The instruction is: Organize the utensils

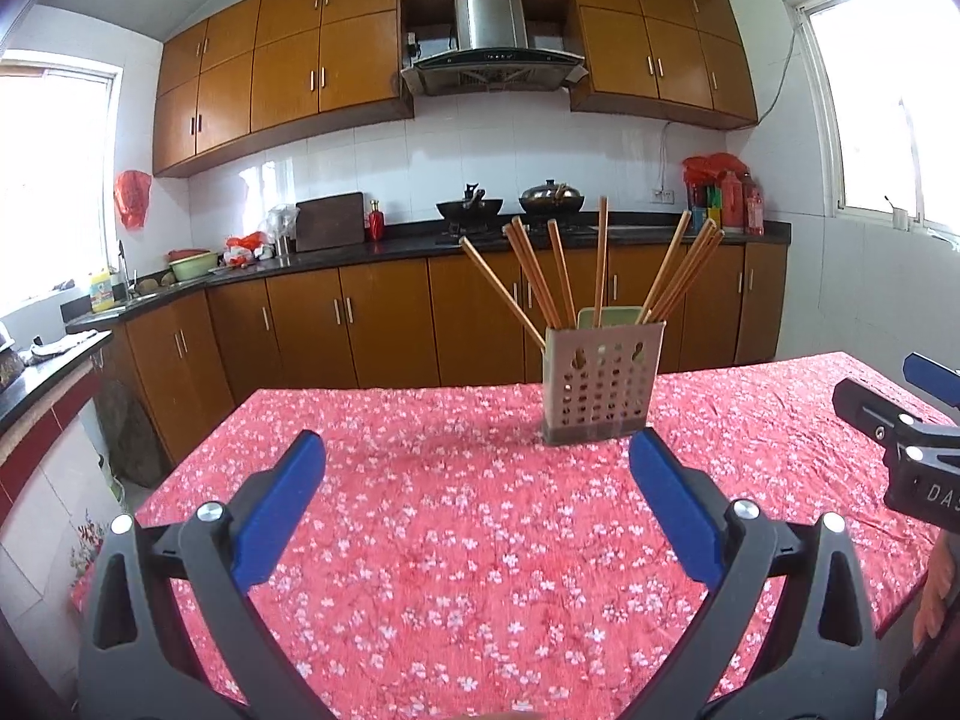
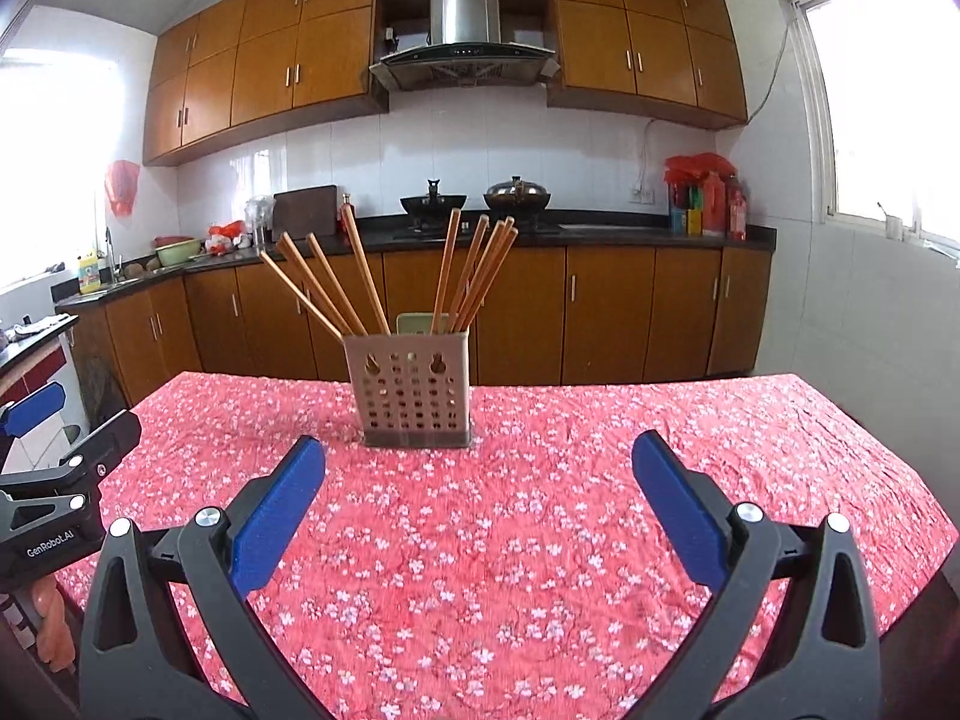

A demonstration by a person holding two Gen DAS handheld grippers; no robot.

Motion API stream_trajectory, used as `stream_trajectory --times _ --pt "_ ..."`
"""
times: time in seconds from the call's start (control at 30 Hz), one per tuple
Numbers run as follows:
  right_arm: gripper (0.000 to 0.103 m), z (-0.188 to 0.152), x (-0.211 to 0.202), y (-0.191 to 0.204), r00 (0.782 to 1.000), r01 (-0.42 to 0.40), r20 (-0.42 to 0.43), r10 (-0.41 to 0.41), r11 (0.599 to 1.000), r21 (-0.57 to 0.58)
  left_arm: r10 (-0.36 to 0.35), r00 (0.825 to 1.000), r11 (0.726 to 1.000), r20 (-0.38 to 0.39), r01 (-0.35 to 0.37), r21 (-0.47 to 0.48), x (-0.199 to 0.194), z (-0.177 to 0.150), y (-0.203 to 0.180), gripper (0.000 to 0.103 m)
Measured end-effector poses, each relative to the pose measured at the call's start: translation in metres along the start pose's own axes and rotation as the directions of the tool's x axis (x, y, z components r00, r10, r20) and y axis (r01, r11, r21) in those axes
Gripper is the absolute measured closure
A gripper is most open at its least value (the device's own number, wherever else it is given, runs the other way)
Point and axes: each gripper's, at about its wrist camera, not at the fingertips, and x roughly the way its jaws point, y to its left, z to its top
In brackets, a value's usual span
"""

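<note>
A perforated beige utensil holder (image 1: 602, 384) (image 2: 410, 389) stands upright on the red floral tablecloth (image 1: 456, 516) (image 2: 540, 516). Several wooden chopsticks (image 1: 543, 282) (image 2: 360, 276) fan out of its top. My left gripper (image 1: 477, 450) hovers low over the cloth, open and empty, with the holder just ahead to its right. My right gripper (image 2: 478, 450) is also open and empty, the holder ahead to its left. Each gripper shows at the edge of the other's view: the right gripper's fingers (image 1: 888, 420), the left gripper's fingers (image 2: 72, 438).
Behind the table runs a dark kitchen counter (image 1: 540, 237) with two woks, a cutting board (image 1: 330, 221), bottles (image 1: 732, 204) and a sink corner at left. Brown cabinets sit above and below it. A hand (image 1: 936, 588) shows at the right edge.
</note>
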Motion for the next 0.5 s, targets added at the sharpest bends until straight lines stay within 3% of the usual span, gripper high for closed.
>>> stream_trajectory --times 0.5 --pt "0.002 -0.015 0.004 0.003 0.999 0.014 -0.05 -0.014 1.0 -0.003 -0.018 1.0 1.0 -0.025 0.017 -0.019 0.006 -0.015 0.0 0.004"
